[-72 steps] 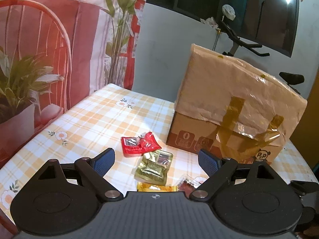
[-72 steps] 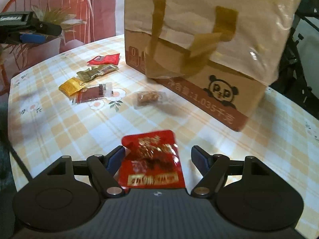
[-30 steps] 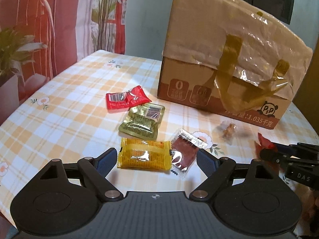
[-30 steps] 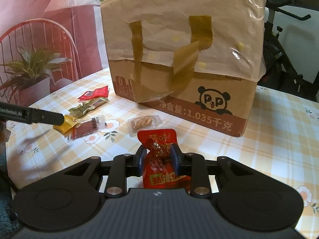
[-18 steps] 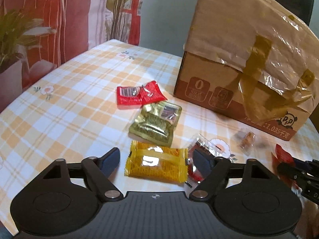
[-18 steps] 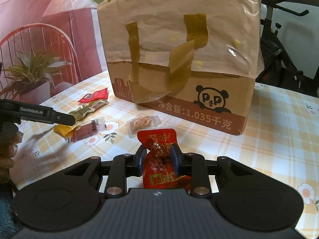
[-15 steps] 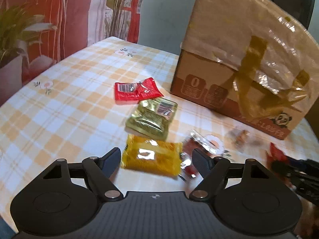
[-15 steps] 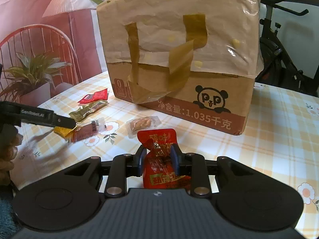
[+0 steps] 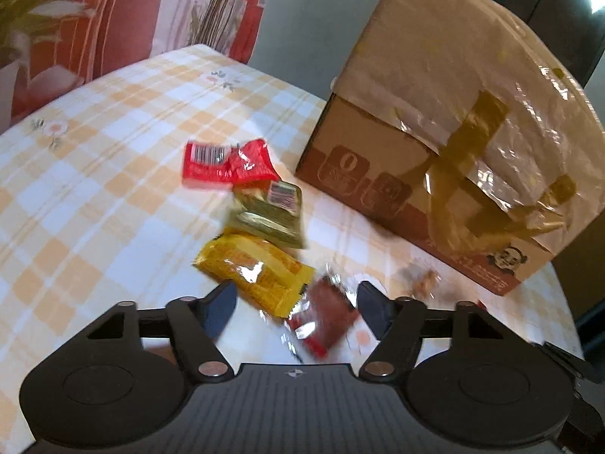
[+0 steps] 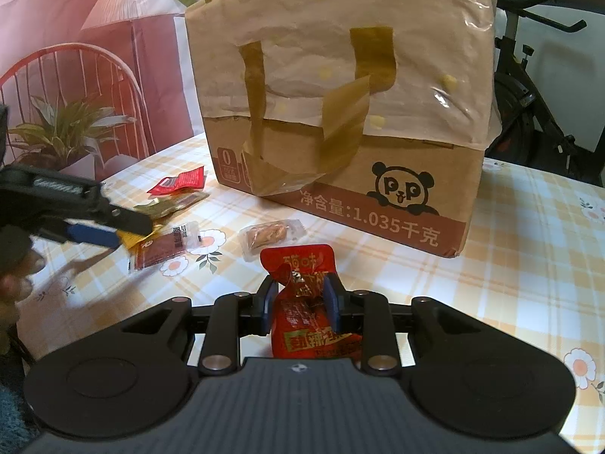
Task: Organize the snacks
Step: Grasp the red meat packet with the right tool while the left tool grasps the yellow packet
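Right gripper (image 10: 297, 297) clamped on red snack packet (image 10: 302, 295), long axis along the fingers, top edge pointing toward cardboard box (image 10: 340, 113); grip unchanged from earlier. Left gripper (image 9: 297, 302) spread open over yellow packet (image 9: 253, 270) and dark-red packet (image 9: 329, 314), now closer above tablecloth (image 9: 94, 189).

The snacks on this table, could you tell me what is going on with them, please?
A person is sorting snacks with a handheld gripper in each hand. The right gripper has its jaws shut on a red packet, held up in front of the cardboard box. The left gripper, jaws open, hangs over the yellow packet and the dark red packet. A green packet, another red one and a small clear-wrapped snack lie loose on the checked tablecloth.
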Available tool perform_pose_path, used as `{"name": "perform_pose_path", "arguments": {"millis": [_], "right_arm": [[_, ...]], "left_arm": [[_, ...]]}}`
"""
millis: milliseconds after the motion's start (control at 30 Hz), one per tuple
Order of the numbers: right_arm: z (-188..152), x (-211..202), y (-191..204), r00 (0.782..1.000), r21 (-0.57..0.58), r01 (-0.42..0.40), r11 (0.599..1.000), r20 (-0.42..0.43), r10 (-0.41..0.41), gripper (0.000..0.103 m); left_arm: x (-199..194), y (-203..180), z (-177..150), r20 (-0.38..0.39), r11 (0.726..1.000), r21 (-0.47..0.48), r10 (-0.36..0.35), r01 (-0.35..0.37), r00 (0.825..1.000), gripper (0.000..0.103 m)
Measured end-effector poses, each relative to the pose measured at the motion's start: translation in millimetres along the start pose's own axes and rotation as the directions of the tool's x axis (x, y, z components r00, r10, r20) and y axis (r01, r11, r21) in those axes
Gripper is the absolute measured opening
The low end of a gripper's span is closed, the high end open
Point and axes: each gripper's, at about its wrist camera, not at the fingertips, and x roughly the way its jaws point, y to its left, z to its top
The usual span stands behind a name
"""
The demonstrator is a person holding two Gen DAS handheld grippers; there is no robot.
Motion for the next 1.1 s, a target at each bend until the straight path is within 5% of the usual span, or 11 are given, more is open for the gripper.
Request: {"name": "perform_pose_path", "arguments": {"millis": [333,600,667,733,1100], "right_arm": [[-0.2,0.5,-1.0,1.0,0.004,-0.005,1.0,-0.002,0.005,0.029],[-0.1,0.3,-1.0,1.0,0.004,-0.005,1.0,-0.002,0.005,0.029],[-0.2,0.2,-1.1,1.0,0.005,-0.006,1.0,-0.002,0.006,0.029],[-0.2,-0.2,-1.4,1.0,0.008,-0.007,1.0,-0.001,0.007,0.029],[0.4,-0.3,-0.7,1.0,0.009,-0.003,1.0,0.002,0.003,0.029]], "left_arm": [[20.2,-4.0,15.8,0.041,0.995,0.008,0.099,-0.1,0.994,0.071],[33.8,-14.8,22.5,0.062,0.974,0.107,0.192,-0.198,0.979,0.07],[30.6,-15.3,18.4,0.072,0.966,0.141,0.211,-0.219,0.975,0.06],[24.4,-14.4,12.4,0.087,0.953,0.179,0.232,-0.244,0.969,0.038],[-21.2,2.4,-13.3,0.113,0.979,0.163,0.106,-0.124,0.988,0.034]]}}
